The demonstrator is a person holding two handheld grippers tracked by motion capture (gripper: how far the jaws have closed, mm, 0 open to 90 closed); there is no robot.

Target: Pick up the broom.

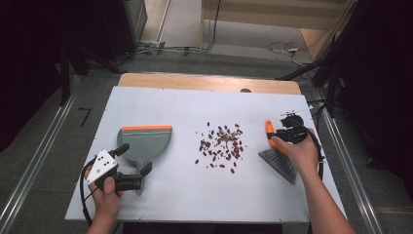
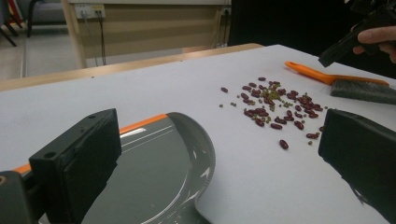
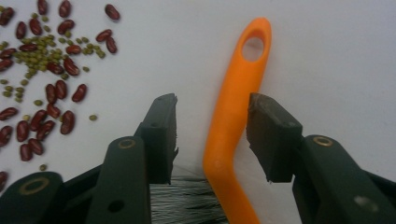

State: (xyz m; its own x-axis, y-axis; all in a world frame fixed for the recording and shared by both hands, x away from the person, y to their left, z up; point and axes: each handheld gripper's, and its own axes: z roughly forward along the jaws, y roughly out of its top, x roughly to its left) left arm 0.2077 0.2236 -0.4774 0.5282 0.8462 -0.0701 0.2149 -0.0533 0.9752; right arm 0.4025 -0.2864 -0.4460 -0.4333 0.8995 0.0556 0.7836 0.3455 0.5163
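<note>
A brush point(image 1: 280, 156) with an orange handle point(image 3: 233, 121) is seen lying on the white worktop point(image 1: 195, 195), at the right of a scatter of red and green beans point(image 1: 221, 146). The right tool point(image 1: 287, 134) is held over the handle, and in the right gripper view its jaws are spread with the handle between them, neither jaw pressing on it. A grey dustpan point(image 1: 143, 144) with an orange edge is seen at the left of the beans, flat on the worktop, its short handle pointing toward the person. The left tool point(image 1: 141, 175) is held at that handle, its jaws wide apart; in the left gripper view the pan point(image 2: 154, 177) is seen below and between them, and whether it is touched cannot be told. The 2 tools are well apart
</note>
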